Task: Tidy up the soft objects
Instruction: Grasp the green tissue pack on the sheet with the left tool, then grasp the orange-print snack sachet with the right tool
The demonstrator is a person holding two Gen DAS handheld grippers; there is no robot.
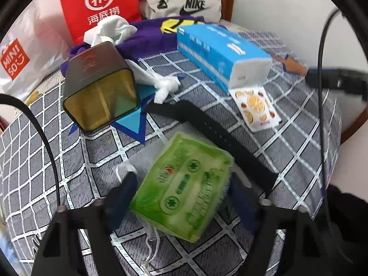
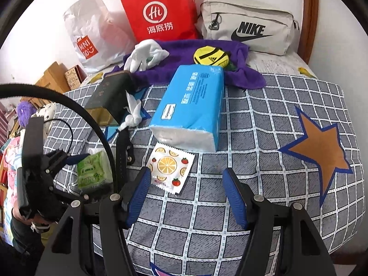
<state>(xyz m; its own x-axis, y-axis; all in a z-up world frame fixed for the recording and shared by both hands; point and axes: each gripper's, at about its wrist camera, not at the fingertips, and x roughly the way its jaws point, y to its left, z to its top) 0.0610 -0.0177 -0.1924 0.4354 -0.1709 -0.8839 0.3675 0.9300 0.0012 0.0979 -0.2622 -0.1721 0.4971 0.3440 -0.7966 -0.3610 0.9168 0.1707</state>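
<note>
Left claw point(image 1: 181, 197): spread, fingers flanking green tissue pack point(image 1: 184, 191) on the checked bed cover point(image 1: 69, 161); contact unclear. Pack: soft, green printed wrapper, text blurred. Right claw point(image 2: 186, 195): spread, empty. Readable: red bag point(image 2: 161, 11) "Hi", grey pouch point(image 2: 248, 23) "NIKE", white bag point(image 2: 92, 36) "MINISO".

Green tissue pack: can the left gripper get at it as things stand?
Probably yes. The green tissue pack lies on the bedspread between the left gripper's open fingers, with nothing on top; only a black strap runs behind it.
</note>
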